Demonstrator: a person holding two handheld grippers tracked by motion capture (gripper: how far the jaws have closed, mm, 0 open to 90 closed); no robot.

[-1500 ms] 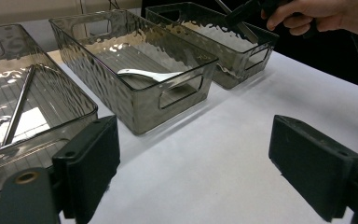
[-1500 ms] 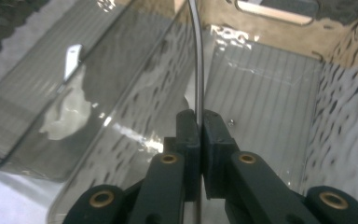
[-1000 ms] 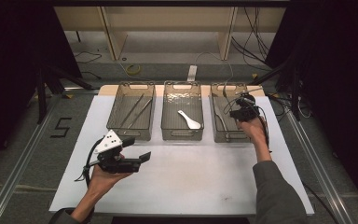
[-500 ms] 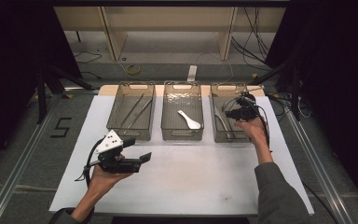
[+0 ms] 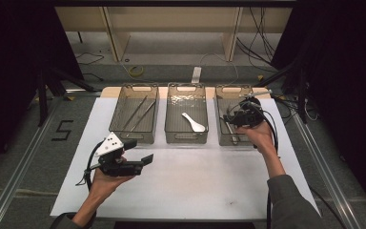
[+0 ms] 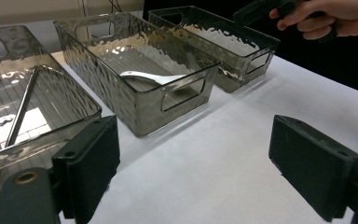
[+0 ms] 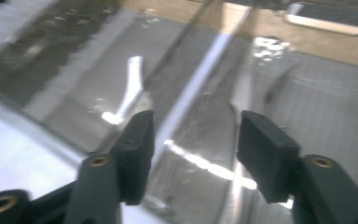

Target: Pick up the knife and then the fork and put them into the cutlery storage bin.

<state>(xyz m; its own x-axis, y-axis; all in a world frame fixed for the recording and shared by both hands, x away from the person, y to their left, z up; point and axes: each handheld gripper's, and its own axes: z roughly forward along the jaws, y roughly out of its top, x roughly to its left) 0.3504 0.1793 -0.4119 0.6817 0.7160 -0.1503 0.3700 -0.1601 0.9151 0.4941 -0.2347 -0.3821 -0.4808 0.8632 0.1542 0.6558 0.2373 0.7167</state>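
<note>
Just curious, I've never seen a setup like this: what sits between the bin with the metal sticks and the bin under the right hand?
A third clear bin stands there, holding one white spoon, seen in the high view.

The right gripper (image 7: 193, 154) points down into a clear bin (image 7: 307, 93), jaws apart after just opening, nothing between them. A blurred metal utensil (image 7: 242, 100) lies toward 12 o'clock. A white spoon (image 7: 129, 91) lies at 10 o'clock.
</note>
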